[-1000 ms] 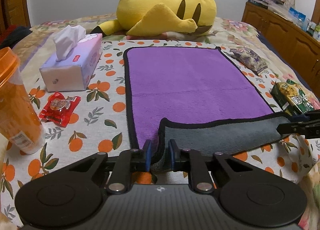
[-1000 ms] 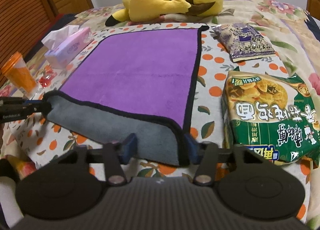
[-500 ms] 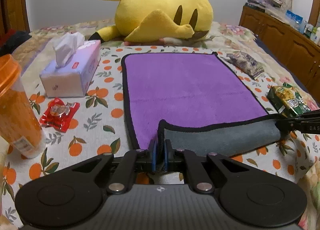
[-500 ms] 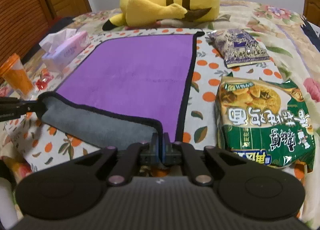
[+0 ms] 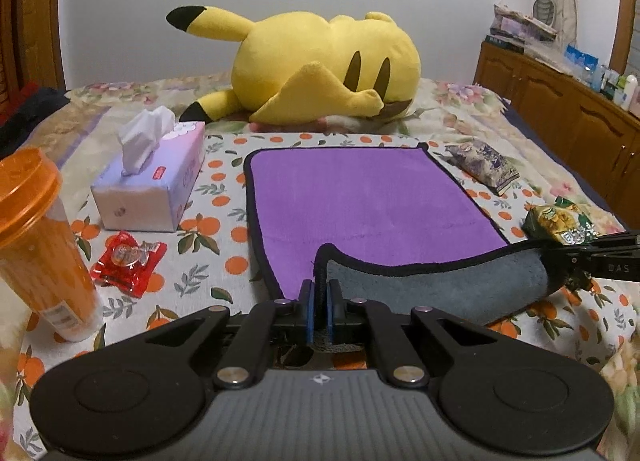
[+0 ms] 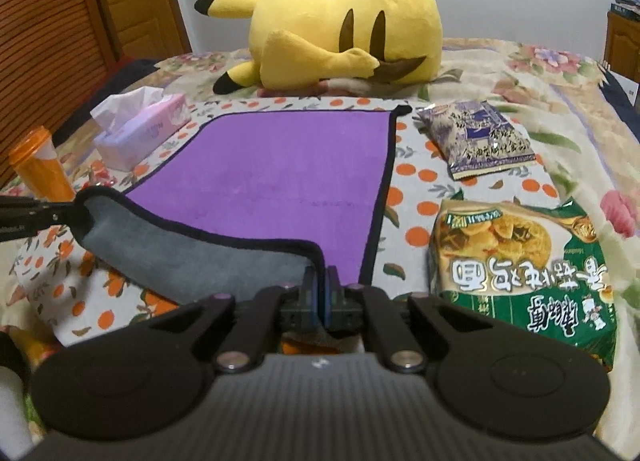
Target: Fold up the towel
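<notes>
1. The towel (image 5: 368, 197) lay flat on the bed (image 5: 224, 221), purple face up. Its near edge was lifted and curled over, so the grey underside showed as a band between the two grippers.
2. Left gripper (image 5: 319, 299): fingers pressed together on the near-left corner of the towel, black hem standing up between the blue pads.
3. Right gripper (image 6: 320, 293): fingers likewise together, clamped on the near-right corner. Each gripper also showed at the edge of the other's view, holding the far end of the grey band.
4. Key relation: the rest of the towel stretched straight ahead of both grippers, its long axis running away from them toward the plush (image 5: 320, 69). Both hands sat about equally near the held edge. Judgement: the fold called for carrying both corners forward together to the far edge, level, so the hems met.
5. Flanking items: tissue box (image 5: 152, 189) and orange cup (image 5: 36, 245) to the left, snack packs (image 6: 520, 269) to the right. All lay apart from the towel.
6. Hidden or unclear: the pinched corners themselves sat behind the gripper bodies, so the depth of grip could not be told. The far-right corner looked slightly turned up. The slack under the grey band was not visible.
</notes>
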The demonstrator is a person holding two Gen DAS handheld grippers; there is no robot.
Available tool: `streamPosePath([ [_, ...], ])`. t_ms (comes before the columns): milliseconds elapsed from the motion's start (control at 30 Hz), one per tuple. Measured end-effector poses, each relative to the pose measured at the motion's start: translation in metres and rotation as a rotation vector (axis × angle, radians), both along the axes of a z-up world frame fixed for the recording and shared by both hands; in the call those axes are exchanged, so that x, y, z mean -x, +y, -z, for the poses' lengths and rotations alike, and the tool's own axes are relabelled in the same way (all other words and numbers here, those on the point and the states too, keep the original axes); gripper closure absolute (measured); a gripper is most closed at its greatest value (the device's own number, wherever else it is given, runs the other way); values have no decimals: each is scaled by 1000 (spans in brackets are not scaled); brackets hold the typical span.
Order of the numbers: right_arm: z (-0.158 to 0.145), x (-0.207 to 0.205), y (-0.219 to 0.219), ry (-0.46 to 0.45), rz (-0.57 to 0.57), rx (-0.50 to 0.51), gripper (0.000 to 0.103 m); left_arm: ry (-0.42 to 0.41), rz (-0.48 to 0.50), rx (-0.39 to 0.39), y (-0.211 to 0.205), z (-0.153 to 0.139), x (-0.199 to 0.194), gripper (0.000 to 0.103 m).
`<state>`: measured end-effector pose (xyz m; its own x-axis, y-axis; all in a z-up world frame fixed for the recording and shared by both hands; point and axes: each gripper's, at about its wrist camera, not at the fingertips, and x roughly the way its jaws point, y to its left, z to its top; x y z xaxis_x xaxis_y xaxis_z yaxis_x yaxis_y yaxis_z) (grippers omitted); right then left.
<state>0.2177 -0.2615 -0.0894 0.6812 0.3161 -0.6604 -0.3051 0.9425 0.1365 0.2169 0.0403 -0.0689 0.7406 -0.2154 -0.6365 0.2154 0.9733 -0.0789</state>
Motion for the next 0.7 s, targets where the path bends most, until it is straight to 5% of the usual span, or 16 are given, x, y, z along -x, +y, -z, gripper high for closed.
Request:
streamPosePath([
  [700, -6, -11, 3, -105, -14, 32, 100, -70, 0, -8, -2, -3, -10, 98],
])
